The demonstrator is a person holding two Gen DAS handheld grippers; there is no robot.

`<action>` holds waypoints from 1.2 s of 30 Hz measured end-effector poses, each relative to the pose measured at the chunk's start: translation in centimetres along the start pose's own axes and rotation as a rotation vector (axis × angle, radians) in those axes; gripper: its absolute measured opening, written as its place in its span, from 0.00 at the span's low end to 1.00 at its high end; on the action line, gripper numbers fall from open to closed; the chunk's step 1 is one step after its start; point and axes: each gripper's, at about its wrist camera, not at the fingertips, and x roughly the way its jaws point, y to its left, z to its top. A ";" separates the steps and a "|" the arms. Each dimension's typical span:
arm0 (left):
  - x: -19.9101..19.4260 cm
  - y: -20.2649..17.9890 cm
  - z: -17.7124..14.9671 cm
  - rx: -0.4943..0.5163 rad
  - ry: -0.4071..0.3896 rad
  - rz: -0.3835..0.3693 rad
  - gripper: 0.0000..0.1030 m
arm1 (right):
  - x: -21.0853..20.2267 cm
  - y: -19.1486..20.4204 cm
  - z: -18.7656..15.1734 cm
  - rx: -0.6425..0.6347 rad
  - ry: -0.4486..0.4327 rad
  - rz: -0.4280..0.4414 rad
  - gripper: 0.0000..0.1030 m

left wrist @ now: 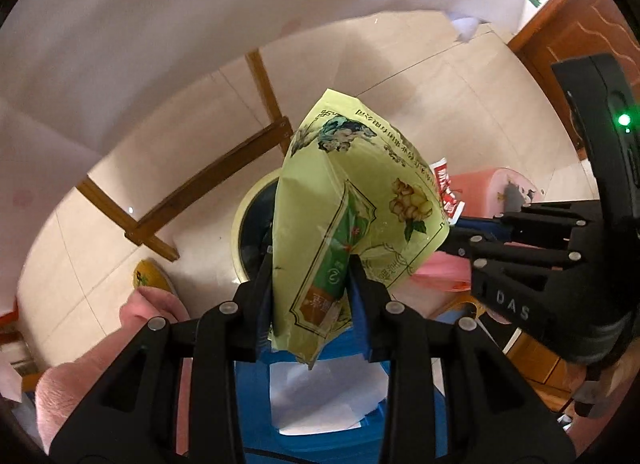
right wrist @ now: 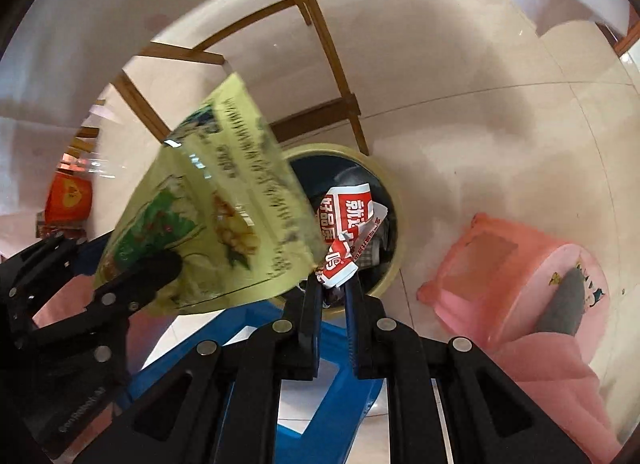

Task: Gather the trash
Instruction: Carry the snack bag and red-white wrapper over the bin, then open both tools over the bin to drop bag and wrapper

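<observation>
A: Wrappers first: the green snack bag [left wrist: 352,199] is pinched near its bottom edge by the left gripper [left wrist: 312,284], and the red-and-white wrapper [right wrist: 344,232] is clamped in the right gripper [right wrist: 334,284], whose fingers are nearly together on the crumpled paper.

B: Where are they relative to the bin?

A: Both hang in the air over the round waste bin [right wrist: 384,179] with its pale rim, which stands on the tiled floor [right wrist: 480,123] next to a pink plastic stool [right wrist: 520,284]. From the right wrist view the red wrapper lies over the bin's dark opening; the green bag overlaps only the rim's left side.

B: So what could go wrong?

A: I judge the green bag the risk. It is broad and stiff, and a good part of it sits outside the rim, so if released there it could catch the rim and slide onto the floor. The two grippers are also close together; the bag's loose end could brush the right gripper or the red wrapper.

B: And its orientation?

A: The bag's long axis runs away from the left fingers, free end pointing out toward the bin and floor. It bows slightly along its length. The red wrapper is too crumpled to give a clear axis.
</observation>
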 end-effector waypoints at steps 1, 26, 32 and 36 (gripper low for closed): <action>-0.4 0.4 0.7 -0.006 0.002 0.001 0.30 | 0.6 -0.1 0.1 0.007 0.008 -0.005 0.10; 3.4 1.9 1.9 -0.019 0.095 0.028 0.33 | 3.9 -2.9 1.5 0.072 0.051 0.025 0.37; 4.3 2.3 1.7 -0.017 0.102 0.028 0.39 | 4.0 -3.4 1.3 0.064 0.074 -0.050 0.37; 5.0 2.5 1.6 -0.024 0.136 0.036 0.44 | 4.4 -3.4 1.2 0.048 0.089 -0.074 0.37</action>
